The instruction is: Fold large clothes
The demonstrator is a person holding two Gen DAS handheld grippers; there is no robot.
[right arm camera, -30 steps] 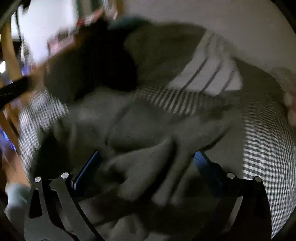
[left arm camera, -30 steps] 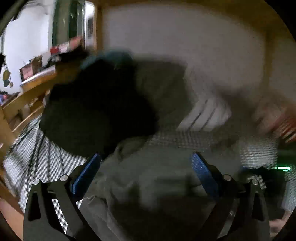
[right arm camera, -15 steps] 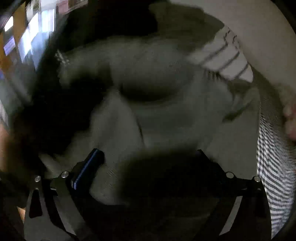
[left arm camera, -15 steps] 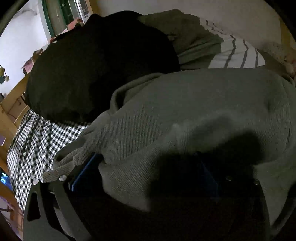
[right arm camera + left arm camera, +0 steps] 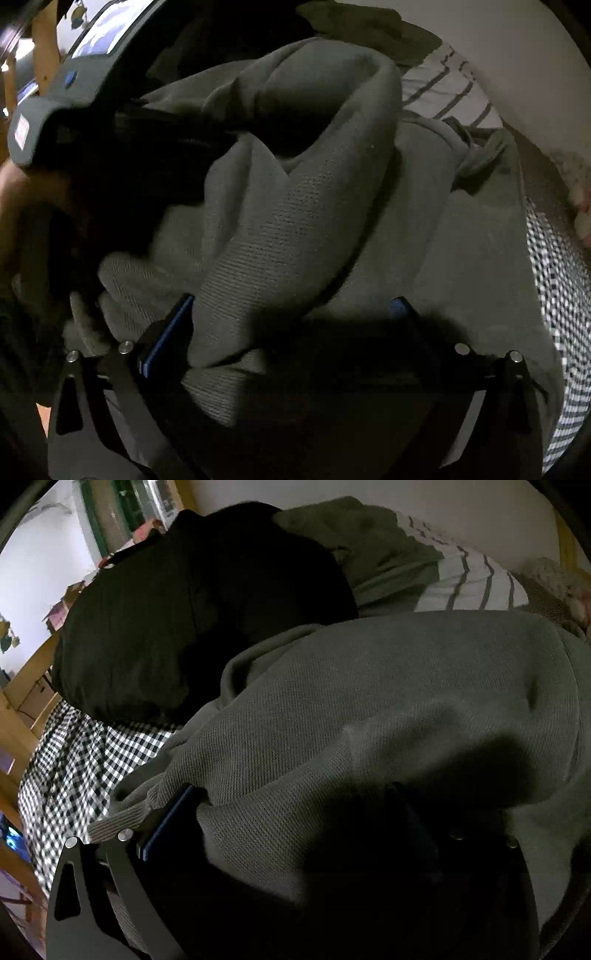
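Two grippers of mine, left and right, both stand spread wide with a grey-green knit sweater bunched between their blue-padded fingers, heaped on the checked bedsheet beside a black garment.

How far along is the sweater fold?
Early. Nothing looks folded yet: the grey sweater lies bunched on the checked sheet. In hand: both grippers, left and right, have knit between open fingers. Left: flattening, folding, then the black garment and striped one.
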